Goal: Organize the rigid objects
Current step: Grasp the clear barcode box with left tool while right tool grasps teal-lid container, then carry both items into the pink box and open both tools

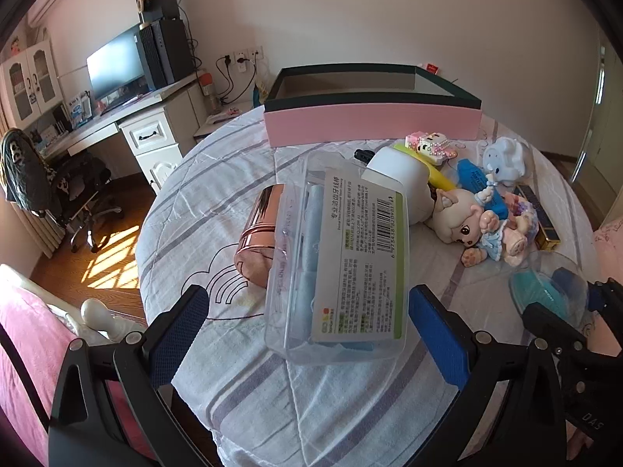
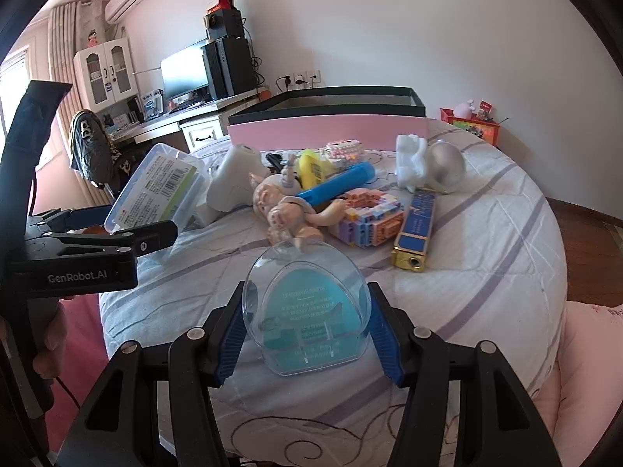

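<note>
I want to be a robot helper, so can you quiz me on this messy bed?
1. True or false: the pink box has a lid on it.
2. What lies between the fingers of the left gripper?
A. the clear box
B. the doll
C. the marker
3. Fill in: the dome case in front of the right gripper holds something ___ in colour.

Key
1. False: it is open on top.
2. A
3. Teal
</note>
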